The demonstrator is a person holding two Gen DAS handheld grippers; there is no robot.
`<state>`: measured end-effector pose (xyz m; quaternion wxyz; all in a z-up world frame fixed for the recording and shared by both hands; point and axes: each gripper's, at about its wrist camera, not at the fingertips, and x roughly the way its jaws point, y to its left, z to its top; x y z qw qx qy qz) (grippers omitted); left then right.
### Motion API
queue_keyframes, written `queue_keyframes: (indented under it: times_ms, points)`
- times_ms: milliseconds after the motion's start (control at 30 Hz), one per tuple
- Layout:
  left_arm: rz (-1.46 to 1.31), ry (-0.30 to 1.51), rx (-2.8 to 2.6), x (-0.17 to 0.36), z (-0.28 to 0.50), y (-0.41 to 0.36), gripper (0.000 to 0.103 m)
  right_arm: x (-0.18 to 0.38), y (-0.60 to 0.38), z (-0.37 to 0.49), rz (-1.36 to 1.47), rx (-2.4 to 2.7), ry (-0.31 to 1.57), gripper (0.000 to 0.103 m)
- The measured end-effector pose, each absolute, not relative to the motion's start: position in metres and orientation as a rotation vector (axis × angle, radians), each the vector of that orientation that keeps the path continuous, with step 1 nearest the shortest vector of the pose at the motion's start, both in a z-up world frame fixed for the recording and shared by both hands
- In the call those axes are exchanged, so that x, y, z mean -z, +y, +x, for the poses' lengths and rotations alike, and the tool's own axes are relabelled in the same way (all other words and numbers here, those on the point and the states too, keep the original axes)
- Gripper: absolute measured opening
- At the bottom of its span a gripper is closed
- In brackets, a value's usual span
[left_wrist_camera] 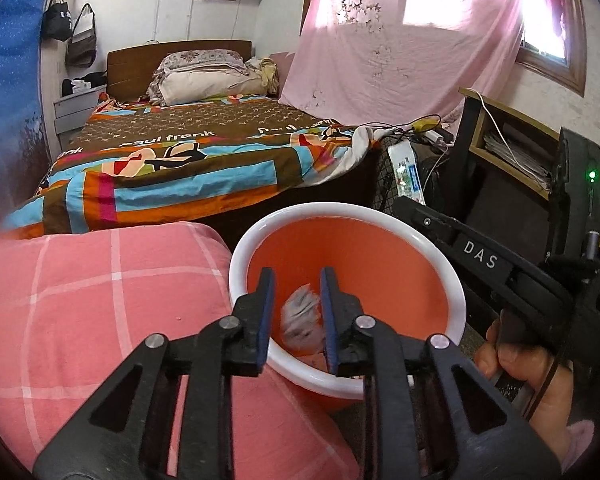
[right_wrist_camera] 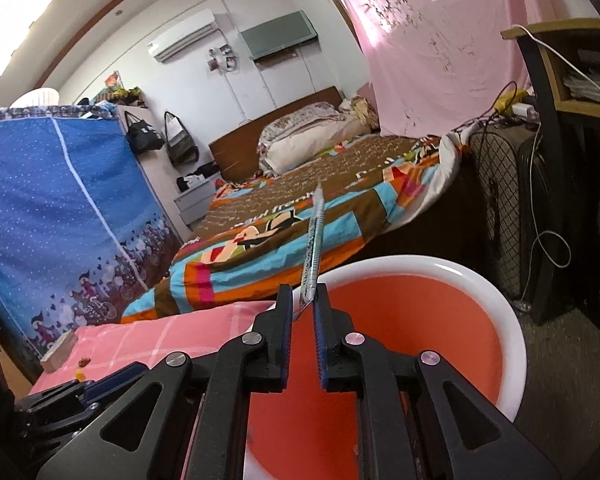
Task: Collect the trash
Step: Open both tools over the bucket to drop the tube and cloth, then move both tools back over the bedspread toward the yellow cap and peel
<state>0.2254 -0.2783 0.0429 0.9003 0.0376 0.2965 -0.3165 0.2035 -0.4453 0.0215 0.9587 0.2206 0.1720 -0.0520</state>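
From my left wrist view, the left gripper (left_wrist_camera: 297, 276) hangs over the near rim of the bin (left_wrist_camera: 454, 280), an orange tub with a white lip. Its jaws stand a little apart, and a crumpled wad (left_wrist_camera: 303, 314) of pale paper shows in the gap, blurred and lower down inside the bin; the pads do not press on it. Only this view shows the wad. It also shows the right gripper from the side, off to the right of my jaws, with a hand (left_wrist_camera: 528, 364) wrapped round its grip and the tool slanting down toward the bin's far rim.

The right wrist view gives what the left one hides: the right gripper (right_wrist_camera: 304, 298) pinches the bottom end of a thin printed wrapper (right_wrist_camera: 314, 240), which stands up and leans slightly right above the jaws. The jaws are nearly together on it, poised over the bin's (right_wrist_camera: 512, 332) left rim. The wad is not visible here. Left of these jaws lies a pink checked quilt (right_wrist_camera: 160, 332), and beyond both pairs the bed (right_wrist_camera: 340, 200).
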Motion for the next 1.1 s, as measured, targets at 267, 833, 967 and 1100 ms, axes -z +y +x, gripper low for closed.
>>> queue_keyframes:
  times_ms: [267,833,967,1100]
  points:
    - [0.043,0.608,0.616,-0.048,0.231,-0.267,0.035,-0.018,-0.446,0.206,0.464,0.100,0.378,0.032]
    - [-0.094,0.534,0.473,-0.061,0.236,-0.211,0.073,-0.028,-0.430,0.208,0.422,0.138,0.339,0.080]
    - [-0.129,0.448,0.399,-0.067,0.230,-0.190,0.096,-0.038,-0.418,0.204,0.384,0.139,0.275,0.086]
    - [-0.163,0.355,0.313,-0.074,0.224,-0.168,0.103,-0.048,-0.404,0.200,0.357,0.126,0.194,0.098]
